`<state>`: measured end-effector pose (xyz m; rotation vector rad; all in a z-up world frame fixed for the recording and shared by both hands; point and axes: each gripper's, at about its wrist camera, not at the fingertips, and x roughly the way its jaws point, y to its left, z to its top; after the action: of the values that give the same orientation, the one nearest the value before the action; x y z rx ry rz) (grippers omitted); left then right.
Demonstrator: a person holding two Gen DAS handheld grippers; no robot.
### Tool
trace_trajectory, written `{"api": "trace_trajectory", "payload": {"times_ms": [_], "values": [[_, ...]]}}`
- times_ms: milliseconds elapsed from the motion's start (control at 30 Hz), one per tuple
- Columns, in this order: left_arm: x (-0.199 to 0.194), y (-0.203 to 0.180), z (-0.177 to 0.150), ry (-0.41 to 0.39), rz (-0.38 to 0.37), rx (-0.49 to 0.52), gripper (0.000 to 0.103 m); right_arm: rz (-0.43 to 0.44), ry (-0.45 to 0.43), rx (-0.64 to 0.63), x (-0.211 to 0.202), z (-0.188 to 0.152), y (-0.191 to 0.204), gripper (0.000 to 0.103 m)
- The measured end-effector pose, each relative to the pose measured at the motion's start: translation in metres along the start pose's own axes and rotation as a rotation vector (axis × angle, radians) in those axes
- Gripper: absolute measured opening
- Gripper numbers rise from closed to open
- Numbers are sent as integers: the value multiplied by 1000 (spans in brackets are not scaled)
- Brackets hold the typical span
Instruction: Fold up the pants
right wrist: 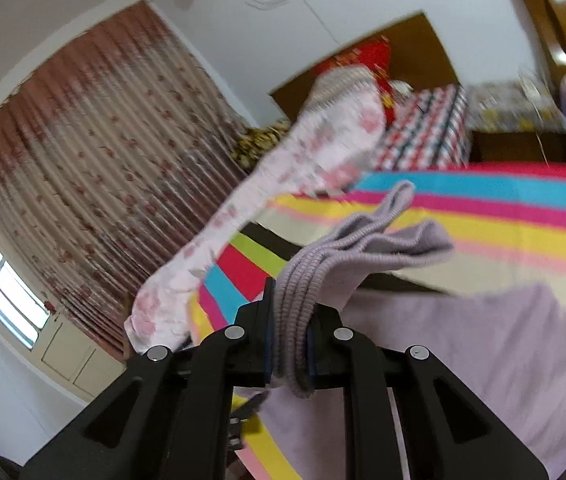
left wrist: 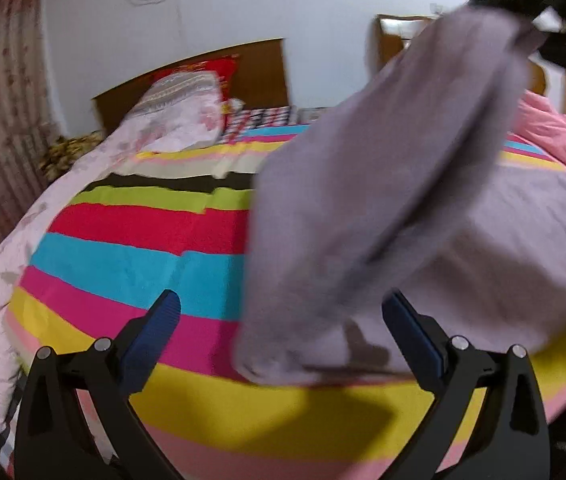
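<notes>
The pale lilac pants (left wrist: 383,208) lie partly on the striped bedspread (left wrist: 131,264), and one end is lifted high toward the upper right. My left gripper (left wrist: 283,312) is open and empty, its blue pads on either side of the pants' lower edge. My right gripper (right wrist: 289,320) is shut on the ribbed waistband of the pants (right wrist: 299,296) and holds it above the bed; it also shows in the left wrist view (left wrist: 555,12) at the top right. The rest of the pants (right wrist: 503,360) spreads on the bed below.
A pink floral duvet (left wrist: 95,164) lies along the bed's left side, with a red pillow (left wrist: 219,68) at the wooden headboard. A pink quilt (left wrist: 555,128) lies at the right. A floral curtain (right wrist: 95,152) and window (right wrist: 7,296) stand at the left.
</notes>
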<state>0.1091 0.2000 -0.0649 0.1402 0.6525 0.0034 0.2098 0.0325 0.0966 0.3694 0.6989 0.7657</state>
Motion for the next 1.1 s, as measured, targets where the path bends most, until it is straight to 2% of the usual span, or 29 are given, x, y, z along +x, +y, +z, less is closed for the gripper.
{"api": "trace_trajectory", "payload": {"times_ms": [133, 200, 267, 367, 400, 467, 567, 733, 800, 933, 1100], "values": [[8, 30, -2, 29, 118, -49, 102, -19, -58, 6, -26, -1, -6, 15], [4, 48, -9, 29, 82, -93, 102, -51, -50, 44, -38, -23, -23, 14], [5, 60, -12, 41, 39, -129, 102, -115, -5, 104, -39, -58, -47, 14], [13, 55, -16, 60, 52, -89, 102, -244, 108, 214, -27, -114, -93, 14], [15, 52, -17, 64, 57, -70, 102, -252, 155, 278, -20, -136, -109, 14], [19, 50, -18, 68, 63, -67, 102, -262, 174, 308, -15, -154, -118, 14], [21, 55, -17, 78, 50, -78, 102, -255, 148, 288, -17, -149, -112, 14], [21, 52, -15, 78, 78, -71, 102, -229, 101, 255, -33, -140, -97, 14], [21, 51, -14, 79, 80, -68, 102, -244, 90, 228, -39, -139, -91, 14], [20, 47, -13, 77, 92, -35, 102, -276, 165, 282, -23, -159, -109, 14], [22, 49, -13, 91, 92, -17, 102, -280, 172, 257, -22, -162, -111, 15]]}}
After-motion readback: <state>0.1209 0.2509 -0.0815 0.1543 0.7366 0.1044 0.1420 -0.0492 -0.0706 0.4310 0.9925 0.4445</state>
